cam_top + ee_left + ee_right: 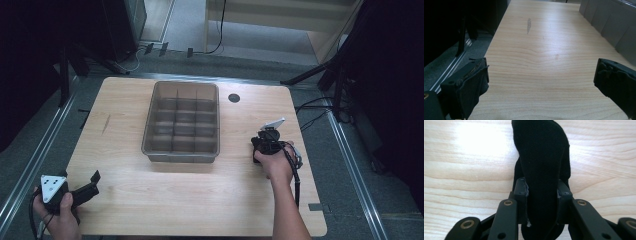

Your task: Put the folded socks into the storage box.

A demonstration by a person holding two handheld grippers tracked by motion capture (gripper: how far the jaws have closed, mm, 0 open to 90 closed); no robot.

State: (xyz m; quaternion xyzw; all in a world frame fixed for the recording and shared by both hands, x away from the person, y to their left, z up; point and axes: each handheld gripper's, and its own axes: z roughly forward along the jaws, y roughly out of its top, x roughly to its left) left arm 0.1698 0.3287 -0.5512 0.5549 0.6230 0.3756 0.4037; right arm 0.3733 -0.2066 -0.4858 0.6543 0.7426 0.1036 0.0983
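Right gripper (542, 195) is clamped on a black soft fabric piece (541, 157), looks like a sock, which sits between its jaws just over the desk, right of the tray. Left gripper (541, 82) has its jaws spread wide with nothing between them, at the desk's near left corner. The light wooden desk (125, 190) has a faint grey smudge near its left side. A translucent grey plastic divided tray (181, 122) stands mid-desk, dark round hole (234, 98) beside it. Grey floor and black stands around. No readable writing anywhere.
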